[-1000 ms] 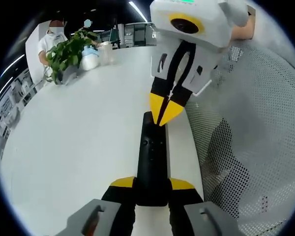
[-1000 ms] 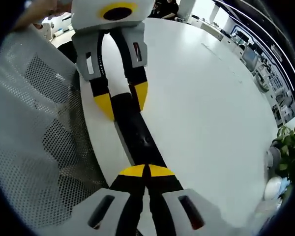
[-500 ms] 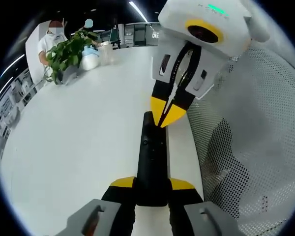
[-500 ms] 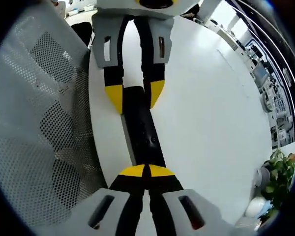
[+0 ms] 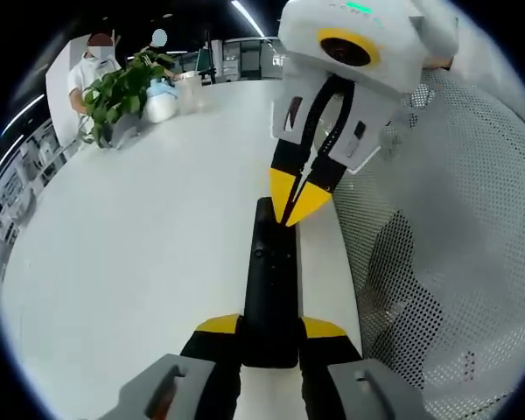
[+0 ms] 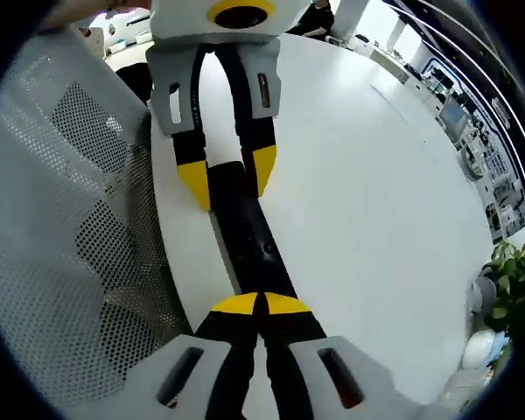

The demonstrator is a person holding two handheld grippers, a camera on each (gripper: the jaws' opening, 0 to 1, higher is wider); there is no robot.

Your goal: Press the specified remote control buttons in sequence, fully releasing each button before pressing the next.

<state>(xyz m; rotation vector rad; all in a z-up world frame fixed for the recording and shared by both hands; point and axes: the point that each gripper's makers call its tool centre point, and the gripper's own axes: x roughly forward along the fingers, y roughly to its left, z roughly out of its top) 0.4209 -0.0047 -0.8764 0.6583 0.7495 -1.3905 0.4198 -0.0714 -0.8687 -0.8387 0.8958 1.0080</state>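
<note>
Black remote control lay at frame centre on the white bench, left gripper clamping its near end. Right gripper, jaws closed and empty, tips at its far end: pressing step. Next: lift clear before another button.

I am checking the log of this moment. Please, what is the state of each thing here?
Remote: flat on the table, one end held.
Left gripper: shut on the remote.
Right gripper: shut, tips at the remote's far end.
Plant: upright.
</note>
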